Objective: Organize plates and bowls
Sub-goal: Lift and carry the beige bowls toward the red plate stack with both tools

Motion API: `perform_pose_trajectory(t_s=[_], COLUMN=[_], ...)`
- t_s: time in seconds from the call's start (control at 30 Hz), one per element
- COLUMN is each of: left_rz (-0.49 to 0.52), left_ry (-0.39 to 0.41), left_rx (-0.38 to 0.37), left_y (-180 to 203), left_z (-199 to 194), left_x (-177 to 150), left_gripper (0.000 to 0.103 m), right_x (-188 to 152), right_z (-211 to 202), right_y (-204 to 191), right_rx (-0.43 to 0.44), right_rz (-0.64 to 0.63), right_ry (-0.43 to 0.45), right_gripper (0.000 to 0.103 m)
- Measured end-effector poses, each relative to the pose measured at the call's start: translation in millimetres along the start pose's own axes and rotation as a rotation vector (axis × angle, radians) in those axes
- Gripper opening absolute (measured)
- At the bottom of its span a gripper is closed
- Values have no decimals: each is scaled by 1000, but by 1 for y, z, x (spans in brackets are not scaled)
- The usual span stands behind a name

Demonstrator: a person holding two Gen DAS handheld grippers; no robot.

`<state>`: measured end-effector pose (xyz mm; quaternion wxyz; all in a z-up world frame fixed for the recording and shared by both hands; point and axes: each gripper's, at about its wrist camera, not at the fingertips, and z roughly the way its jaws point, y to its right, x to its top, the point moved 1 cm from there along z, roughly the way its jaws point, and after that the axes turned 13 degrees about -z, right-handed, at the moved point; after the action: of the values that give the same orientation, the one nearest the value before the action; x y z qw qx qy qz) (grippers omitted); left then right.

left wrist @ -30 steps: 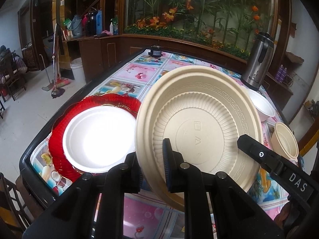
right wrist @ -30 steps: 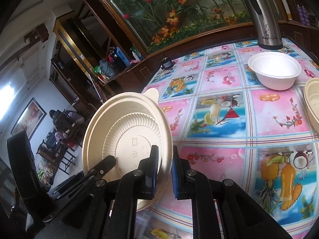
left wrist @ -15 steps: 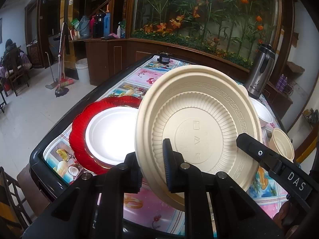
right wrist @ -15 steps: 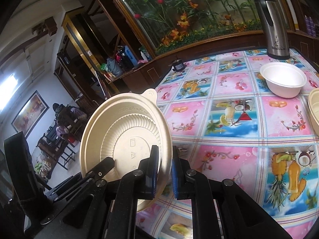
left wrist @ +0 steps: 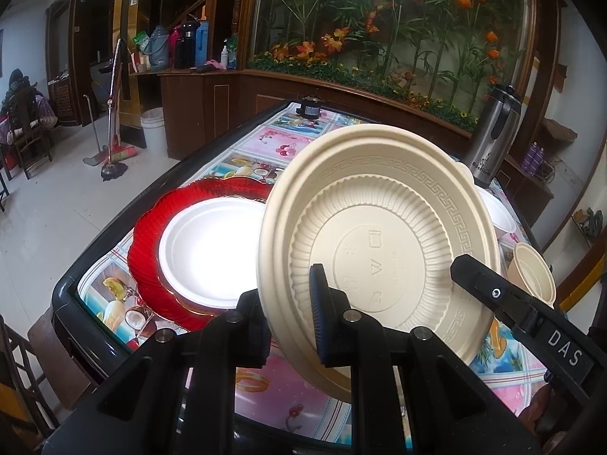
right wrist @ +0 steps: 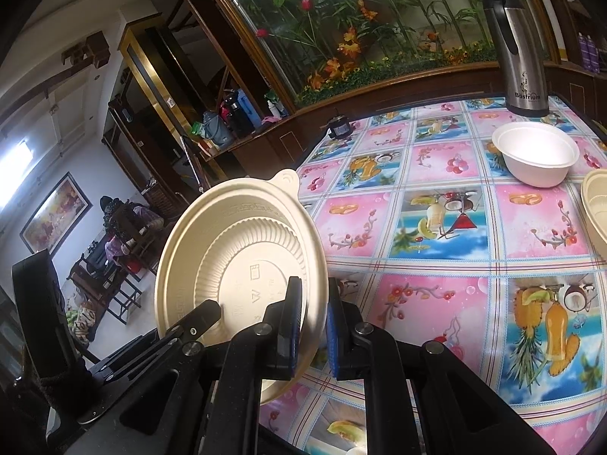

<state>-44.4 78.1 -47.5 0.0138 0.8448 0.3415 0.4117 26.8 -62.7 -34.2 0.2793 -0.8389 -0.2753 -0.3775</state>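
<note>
Left claw pinching lower rim of beige plate, holding it tilted on edge above surface, frame centre. Right claw also pinching same beige plate at rim, lower left of frame. White plate lying inside red plate, centre left. White bowl sitting upper right, near steel flask. Beige bowl standing at right edge.
</note>
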Motion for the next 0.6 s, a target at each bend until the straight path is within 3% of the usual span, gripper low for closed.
perform_pose_trajectory(t_s=[0.6], left_rz=[9], left_ry=[-16], left_rx=[-15], left_y=[6], left_z=[3], left_x=[0], left_gripper=[15], right_x=[-1], right_z=[-2], right_y=[4], right_rx=[-12], right_rz=[3], right_ry=[1], right_gripper=[11])
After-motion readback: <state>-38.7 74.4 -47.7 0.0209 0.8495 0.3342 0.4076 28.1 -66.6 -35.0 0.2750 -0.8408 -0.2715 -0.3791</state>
